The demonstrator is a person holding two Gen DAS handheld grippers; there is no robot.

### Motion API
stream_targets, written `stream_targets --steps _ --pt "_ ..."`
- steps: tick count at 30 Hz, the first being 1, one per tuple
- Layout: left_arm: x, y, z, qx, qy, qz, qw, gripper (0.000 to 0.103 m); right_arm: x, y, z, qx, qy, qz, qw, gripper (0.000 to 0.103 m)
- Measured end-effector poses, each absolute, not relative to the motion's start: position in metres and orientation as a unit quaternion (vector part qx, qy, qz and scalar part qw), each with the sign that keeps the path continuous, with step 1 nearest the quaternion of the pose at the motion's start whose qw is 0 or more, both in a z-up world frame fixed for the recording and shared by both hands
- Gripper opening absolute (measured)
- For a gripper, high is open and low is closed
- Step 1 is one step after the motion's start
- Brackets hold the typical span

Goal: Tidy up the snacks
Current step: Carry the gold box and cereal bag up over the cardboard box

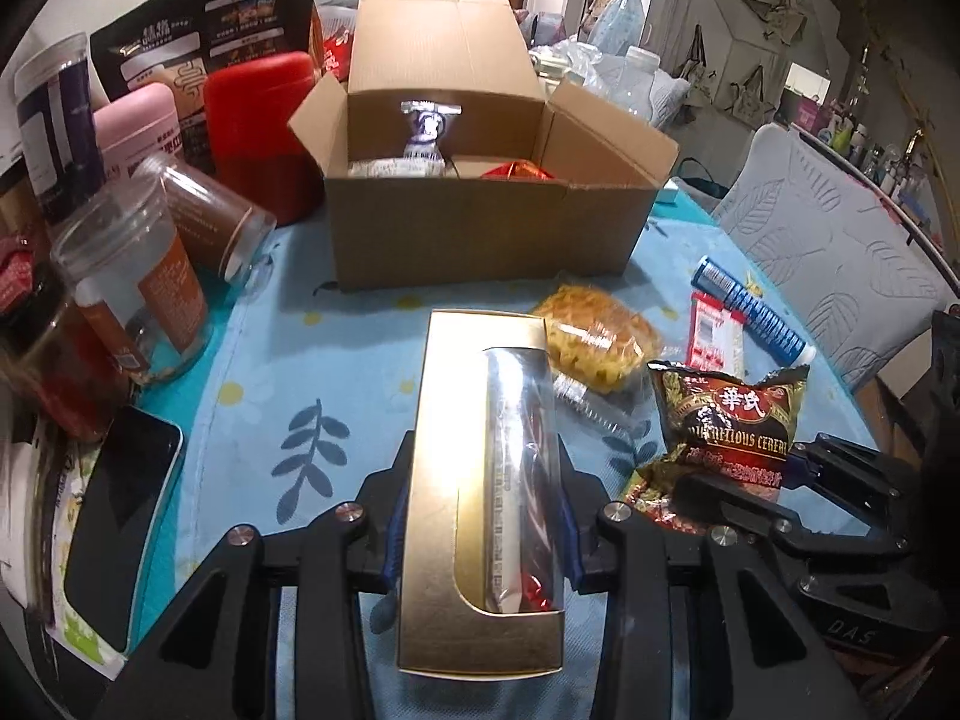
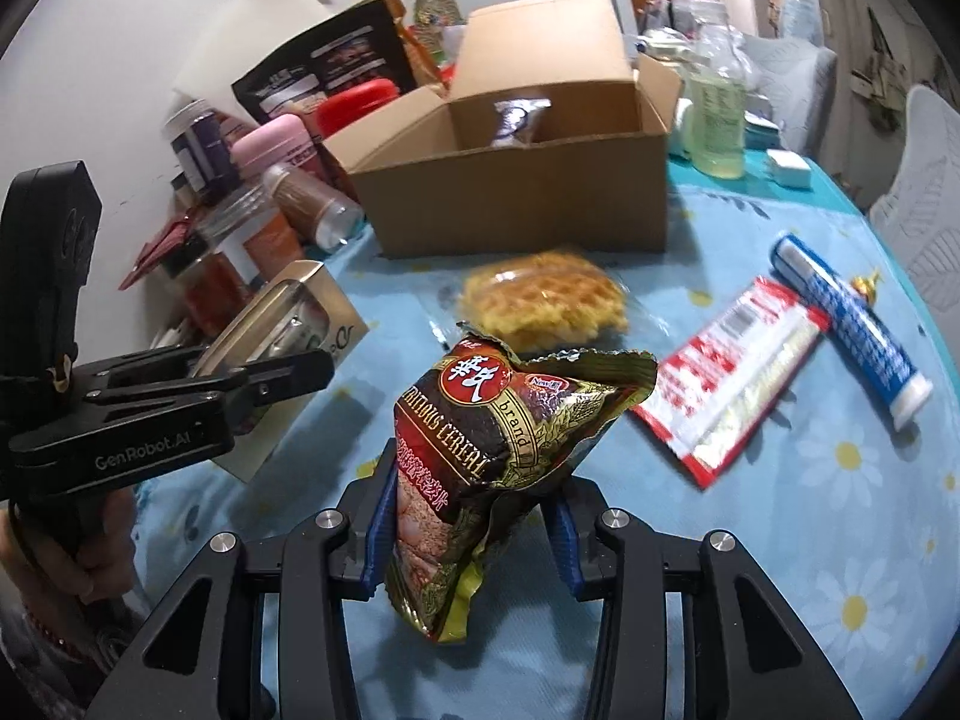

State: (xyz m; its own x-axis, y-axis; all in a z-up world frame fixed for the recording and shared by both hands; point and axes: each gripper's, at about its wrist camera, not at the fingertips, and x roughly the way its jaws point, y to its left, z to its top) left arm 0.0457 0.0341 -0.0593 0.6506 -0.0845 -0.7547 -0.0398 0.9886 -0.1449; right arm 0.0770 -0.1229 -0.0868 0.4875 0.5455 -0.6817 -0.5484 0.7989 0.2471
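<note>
My left gripper [image 1: 480,534] clamps a gold window box [image 1: 480,480] by its long sides, raised over the blue floral tablecloth [image 1: 288,372]. My right gripper [image 2: 474,534] pinches a cereal packet [image 2: 498,456] upright. Beyond lie a wrapped waffle [image 2: 546,297], a red-white sachet [image 2: 732,396] and a blue tube [image 2: 852,330]. The cardboard box [image 1: 480,234] stands open behind.

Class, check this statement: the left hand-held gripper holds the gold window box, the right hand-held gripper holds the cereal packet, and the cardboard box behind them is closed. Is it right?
One detail is wrong: the cardboard box is open, flaps up, with snacks inside, as the left wrist view shows. The left hand-held gripper does hold the gold window box, and the right hand-held gripper the cereal packet.
</note>
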Motion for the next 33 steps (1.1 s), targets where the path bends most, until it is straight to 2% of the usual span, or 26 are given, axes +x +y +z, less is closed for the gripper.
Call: stream_targets --steps 12,33 --pt "0.055 0.034 -0.008 -0.064 0.367 -0.016 0.928 0.038 0.090 -0.114 -0.038 -0.024 0.362 0.325 0.873 0.042" --pt "0.110 0.021 0.095 -0.021 0.242 -0.047 0.969 0.038 0.142 -0.115 0.057 -0.029 0.257 0.349 0.901 0.042"
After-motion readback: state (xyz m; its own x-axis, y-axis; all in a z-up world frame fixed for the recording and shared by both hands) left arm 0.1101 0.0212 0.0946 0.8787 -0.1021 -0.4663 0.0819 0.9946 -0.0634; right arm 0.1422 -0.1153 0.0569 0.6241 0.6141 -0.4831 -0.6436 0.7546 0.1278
